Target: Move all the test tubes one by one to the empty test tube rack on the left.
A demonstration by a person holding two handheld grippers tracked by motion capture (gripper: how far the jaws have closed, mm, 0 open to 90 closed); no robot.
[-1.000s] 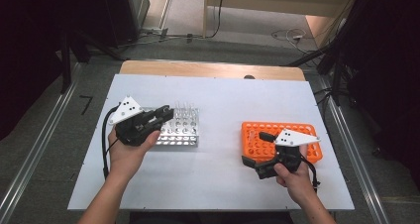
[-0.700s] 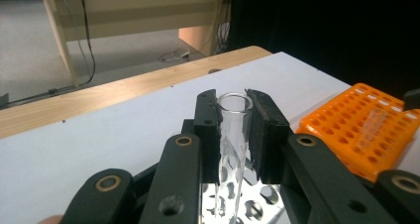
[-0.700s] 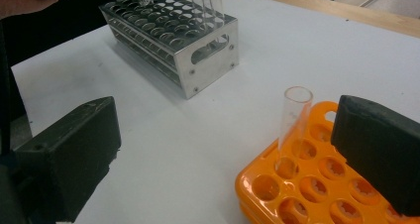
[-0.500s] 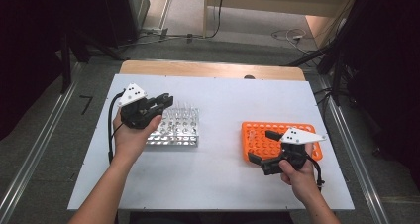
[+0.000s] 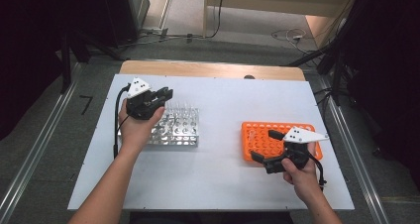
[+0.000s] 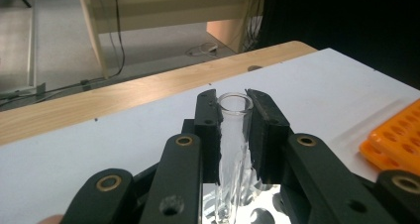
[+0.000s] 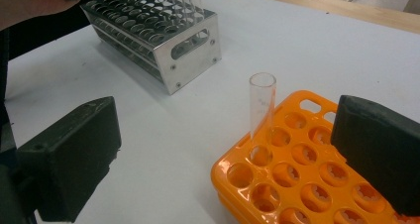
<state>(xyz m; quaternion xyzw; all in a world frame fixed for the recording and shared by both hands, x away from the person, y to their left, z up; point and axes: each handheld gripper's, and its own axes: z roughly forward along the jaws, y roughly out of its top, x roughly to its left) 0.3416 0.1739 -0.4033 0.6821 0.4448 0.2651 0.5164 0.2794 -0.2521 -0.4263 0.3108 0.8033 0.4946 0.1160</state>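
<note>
A: Glass tube [image 6: 233,149] — where is it compared with a second ago?
B: The left gripper [image 5: 157,96] was over the near part of the metal rack [image 5: 174,130] then; it has since moved toward the rack's far left corner, with the tube pinched upright between its jaws. The right gripper [image 5: 265,145] has barely shifted beside the orange rack [image 5: 257,140].
A: What does each view add?
B: The left gripper view shows the tube's open rim level with the jaw tips, both pads pressed on its sides, its lower end above the metal rack. The right gripper view shows a second tube [image 7: 261,105] standing in a corner hole of the orange rack, between that gripper's wide-spread jaws, touching neither.
</note>
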